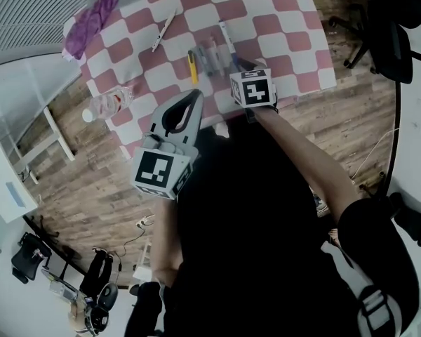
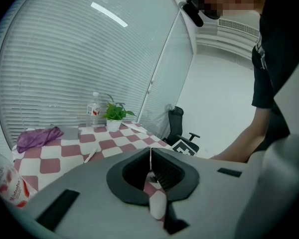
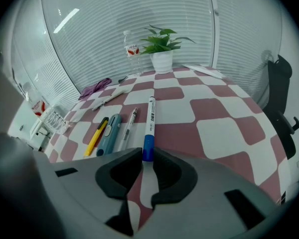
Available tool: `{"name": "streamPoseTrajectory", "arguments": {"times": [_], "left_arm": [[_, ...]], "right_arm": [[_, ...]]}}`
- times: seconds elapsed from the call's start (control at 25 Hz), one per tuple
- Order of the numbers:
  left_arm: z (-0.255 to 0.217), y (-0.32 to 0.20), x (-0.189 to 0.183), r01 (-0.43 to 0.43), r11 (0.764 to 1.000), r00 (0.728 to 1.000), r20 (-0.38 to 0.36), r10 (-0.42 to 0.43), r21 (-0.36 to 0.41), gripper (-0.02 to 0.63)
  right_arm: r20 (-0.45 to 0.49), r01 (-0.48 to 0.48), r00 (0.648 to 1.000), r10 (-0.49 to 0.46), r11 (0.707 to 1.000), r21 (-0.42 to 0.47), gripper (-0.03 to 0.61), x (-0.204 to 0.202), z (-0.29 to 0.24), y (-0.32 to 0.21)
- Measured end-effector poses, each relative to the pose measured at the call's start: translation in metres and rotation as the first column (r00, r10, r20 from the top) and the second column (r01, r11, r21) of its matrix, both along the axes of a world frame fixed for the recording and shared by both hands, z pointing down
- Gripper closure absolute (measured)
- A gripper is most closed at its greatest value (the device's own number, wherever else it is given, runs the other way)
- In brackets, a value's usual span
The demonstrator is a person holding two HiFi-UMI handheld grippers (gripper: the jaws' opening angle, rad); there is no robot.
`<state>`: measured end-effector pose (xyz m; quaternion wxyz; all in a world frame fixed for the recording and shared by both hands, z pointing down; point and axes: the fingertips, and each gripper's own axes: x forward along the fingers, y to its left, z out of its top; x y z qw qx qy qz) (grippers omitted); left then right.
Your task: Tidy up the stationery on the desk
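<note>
Right gripper (image 3: pixel 147 157) clamped on the blue-capped marker (image 3: pixel 150 117), barrel pointing straight ahead of the jaws; left gripper (image 2: pixel 150 156) jaws closed, nothing between

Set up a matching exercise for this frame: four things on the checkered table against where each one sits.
Things:
1. marker
2. yellow cutter
3. purple cloth
4. potted plant

Places:
A. beside the upright water bottle
B. blue end between the jaws of the right gripper
C. crumpled at a far edge of the table
D. lying next to the blue-grey tool

Pairs: 1-B, 2-D, 3-C, 4-A
</note>
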<state>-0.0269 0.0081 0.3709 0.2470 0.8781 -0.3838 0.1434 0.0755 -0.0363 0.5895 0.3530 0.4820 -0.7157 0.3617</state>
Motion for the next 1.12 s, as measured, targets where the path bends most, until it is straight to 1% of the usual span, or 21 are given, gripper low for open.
{"name": "streamPoseTrajectory", "arguments": {"times": [0.08,0.28,0.56,0.68,0.8,0.96,1.12], "left_arm": [[0.0,0.001,0.0,-0.015,1.0,1.0,-0.013,0.016,0.013,0.578],[0.002,0.0,-0.004,-0.025,1.0,1.0,-0.016,0.025,-0.001,0.578],[0.004,-0.003,-0.005,-0.037,0.999,0.999,-0.021,0.037,0.0,0.578],[0.007,-0.004,-0.006,-0.03,0.999,0.999,-0.022,0.029,-0.011,0.578],[0.009,-0.007,-0.006,-0.021,1.0,1.0,-0.023,0.021,-0.017,0.578],[0.016,-0.008,-0.005,-0.025,0.999,1.0,-0.013,0.025,-0.028,0.577],[0.029,-0.012,-0.002,-0.032,0.998,0.999,0.011,0.032,-0.046,0.577]], "right_arm": [[0.0,-0.005,1.0,0.005,1.0,-0.006,0.492,-0.001,0.001,0.006],[0.001,-0.019,1.0,0.019,1.0,-0.02,0.492,-0.001,0.002,0.015],[0.001,-0.022,1.0,0.022,0.999,-0.03,0.492,-0.002,0.002,0.021],[0.004,-0.019,1.0,0.019,0.999,-0.036,0.492,-0.001,0.002,0.022],[0.023,-0.014,1.0,0.015,0.999,-0.039,0.478,-0.002,0.001,0.021],[0.044,-0.004,0.999,0.006,0.999,-0.047,0.433,-0.003,-0.002,0.021],[0.082,-0.042,0.996,0.047,0.997,-0.058,0.43,0.002,-0.013,0.021]]}}
